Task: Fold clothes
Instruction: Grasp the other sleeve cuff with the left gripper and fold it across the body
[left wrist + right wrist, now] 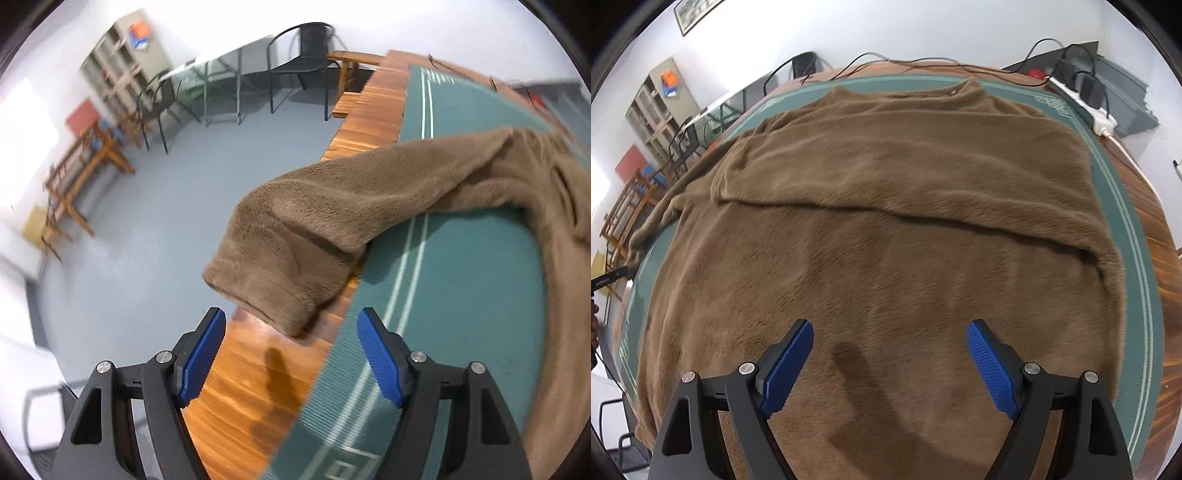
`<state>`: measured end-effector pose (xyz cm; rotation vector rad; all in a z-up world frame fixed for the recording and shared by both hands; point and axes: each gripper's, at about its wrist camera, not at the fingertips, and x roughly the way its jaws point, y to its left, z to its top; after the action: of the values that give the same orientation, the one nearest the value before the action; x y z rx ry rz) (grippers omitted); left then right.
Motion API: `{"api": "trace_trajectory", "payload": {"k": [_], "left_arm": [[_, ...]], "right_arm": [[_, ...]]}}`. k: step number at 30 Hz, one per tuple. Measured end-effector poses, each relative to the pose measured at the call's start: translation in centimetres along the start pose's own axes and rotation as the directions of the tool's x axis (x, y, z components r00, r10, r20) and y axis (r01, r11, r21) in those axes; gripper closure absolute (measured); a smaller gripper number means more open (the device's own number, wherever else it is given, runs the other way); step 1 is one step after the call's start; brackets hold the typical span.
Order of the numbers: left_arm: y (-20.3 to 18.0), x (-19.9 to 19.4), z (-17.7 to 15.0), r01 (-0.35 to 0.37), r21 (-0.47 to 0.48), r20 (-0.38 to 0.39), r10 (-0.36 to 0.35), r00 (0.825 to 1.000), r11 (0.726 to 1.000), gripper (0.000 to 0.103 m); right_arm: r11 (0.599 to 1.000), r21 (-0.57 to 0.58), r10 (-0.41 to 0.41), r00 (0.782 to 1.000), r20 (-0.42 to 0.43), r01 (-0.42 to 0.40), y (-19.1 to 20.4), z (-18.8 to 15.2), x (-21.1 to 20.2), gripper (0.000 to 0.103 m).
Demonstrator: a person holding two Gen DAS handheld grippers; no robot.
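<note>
I see the brown fleece top (886, 221) spread over the green mat (1145, 295), its sleeve (295, 236) hanging past the tabletop's (251, 387) left edge. My right gripper (890, 365) hovers over its hem, jaws apart, empty; my left gripper (291, 358) gapes just short of the cuff

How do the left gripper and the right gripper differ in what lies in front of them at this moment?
The left gripper hangs over the wooden table edge, just short of the sweater's sleeve cuff that droops past that edge; the right gripper hangs over the flat body of the brown sweater. The left view shows floor, the right mostly fabric. Both have open, empty jaws with blue pads.
</note>
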<state>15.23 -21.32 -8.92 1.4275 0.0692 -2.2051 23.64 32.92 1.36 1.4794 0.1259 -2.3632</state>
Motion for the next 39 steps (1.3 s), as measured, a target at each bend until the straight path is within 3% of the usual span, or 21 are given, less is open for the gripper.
{"api": "trace_trajectory", "payload": {"k": [8, 11, 13, 18, 21, 26, 31, 36, 39], "left_arm": [[-0.5, 3.5, 1.9, 0.069, 0.099, -0.049, -0.064, 0.997, 0.993, 0.028], [0.2, 4.0, 2.4, 0.114, 0.083, -0.069, -0.109, 0.992, 0.99, 0.042], [0.6, 4.3, 2.7, 0.124, 0.069, -0.086, -0.118, 0.989, 0.99, 0.058], [2.1, 4.8, 3.8, 0.145, -0.004, -0.103, -0.145, 0.984, 0.989, 0.081], [3.9, 4.4, 4.6, 0.158, -0.117, -0.106, -0.171, 0.98, 0.98, 0.085], [7.0, 0.7, 5.9, 0.232, -0.293, -0.03, -0.252, 0.967, 0.928, 0.086], [7.9, -5.0, 6.6, 0.33, -0.364, 0.033, -0.342, 0.939, 0.871, 0.086], [7.3, -9.7, 7.1, 0.448, -0.393, 0.082, -0.454, 0.887, 0.803, 0.086], [6.3, -12.4, 6.4, 0.525, -0.411, 0.106, -0.533, 0.84, 0.745, 0.086]], "right_arm": [[1.0, -0.022, -0.023, 0.999, -0.036, 0.023, 1.1, -0.3, 0.8, 0.017], [0.999, -0.017, -0.032, 0.999, -0.043, 0.031, 1.1, -0.3, 1.0, 0.017], [0.999, -0.014, -0.036, 0.998, -0.044, 0.036, 1.0, -0.4, 1.0, 0.017], [0.999, -0.018, -0.048, 0.998, -0.041, 0.048, 1.4, -0.5, 1.1, 0.016], [0.999, -0.015, -0.047, 0.998, -0.038, 0.047, 1.3, -0.6, 1.0, 0.016], [1.0, 0.005, -0.031, 0.999, -0.028, 0.031, 0.8, -1.1, 0.6, 0.016], [1.0, 0.028, -0.01, 1.0, -0.01, 0.01, 0.3, -1.7, 0.0, 0.016], [0.999, 0.043, 0.016, 1.0, 0.006, -0.016, 0.0, -1.7, -0.5, 0.016], [0.997, 0.059, 0.038, 0.999, 0.015, -0.039, -0.4, -2.0, -0.9, 0.016]]}}
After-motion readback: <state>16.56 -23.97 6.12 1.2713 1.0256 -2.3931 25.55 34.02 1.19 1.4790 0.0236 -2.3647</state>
